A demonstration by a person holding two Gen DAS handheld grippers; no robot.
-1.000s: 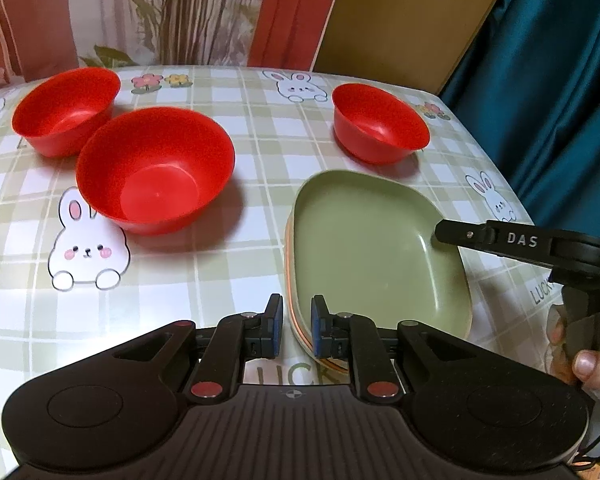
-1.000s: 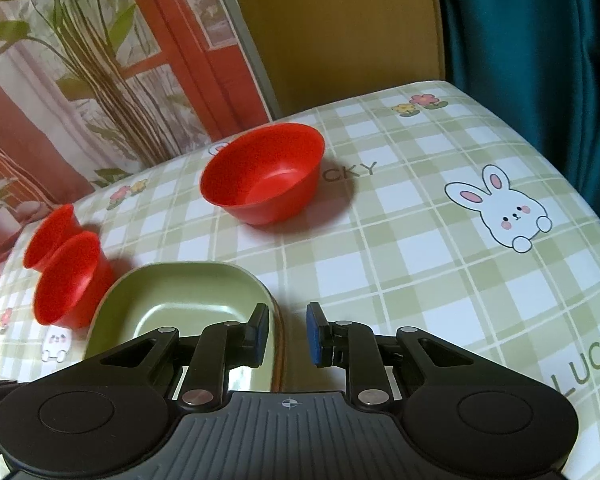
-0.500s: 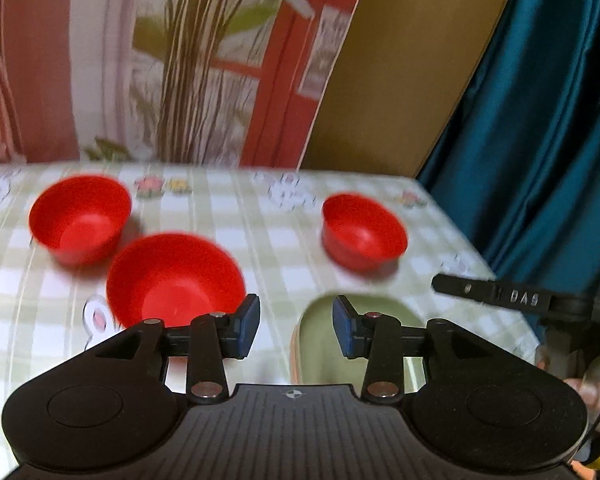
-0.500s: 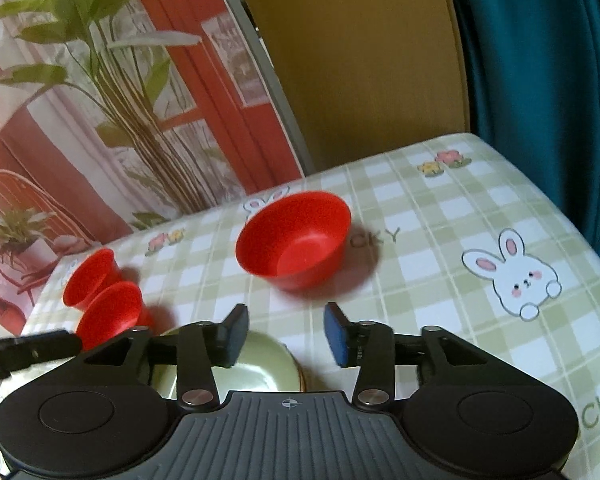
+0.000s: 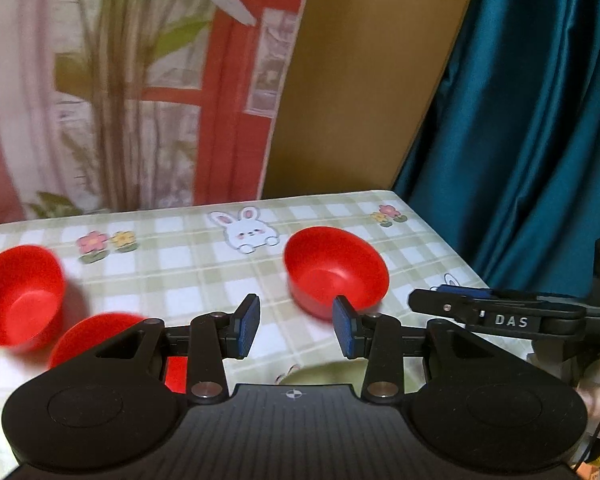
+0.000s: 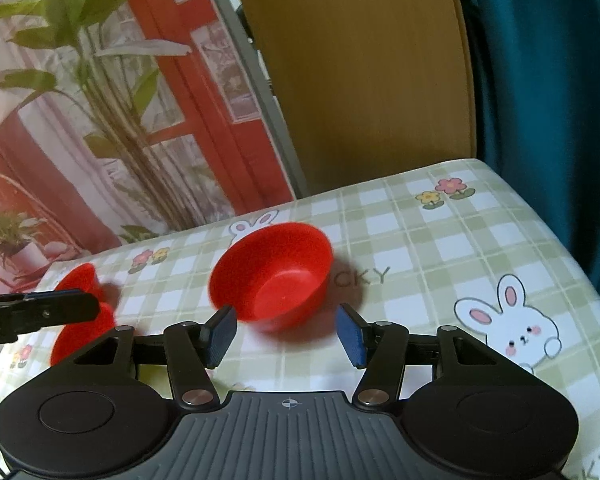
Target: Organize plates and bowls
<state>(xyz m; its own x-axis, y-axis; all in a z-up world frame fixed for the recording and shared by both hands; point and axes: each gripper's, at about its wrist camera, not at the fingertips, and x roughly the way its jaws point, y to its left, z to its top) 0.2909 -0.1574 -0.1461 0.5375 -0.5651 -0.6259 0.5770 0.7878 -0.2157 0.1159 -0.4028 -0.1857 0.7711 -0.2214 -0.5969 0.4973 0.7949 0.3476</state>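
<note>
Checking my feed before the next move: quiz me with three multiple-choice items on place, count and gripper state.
1. In the right wrist view, the nearest red bowl sits: A ahead of the gripper B off the table C on a plate
2. Red bowls in the left wrist view: A one B three C five
3. The left gripper is: A shut on a bowl B shut, holding nothing C open

A: it rests on the tablecloth beyond the fingertips.
B: bowls at.
C: its pads stand apart, holding nothing.

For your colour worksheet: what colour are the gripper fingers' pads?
Blue pads on the left gripper's fingers, clearest in the left wrist view.
</note>
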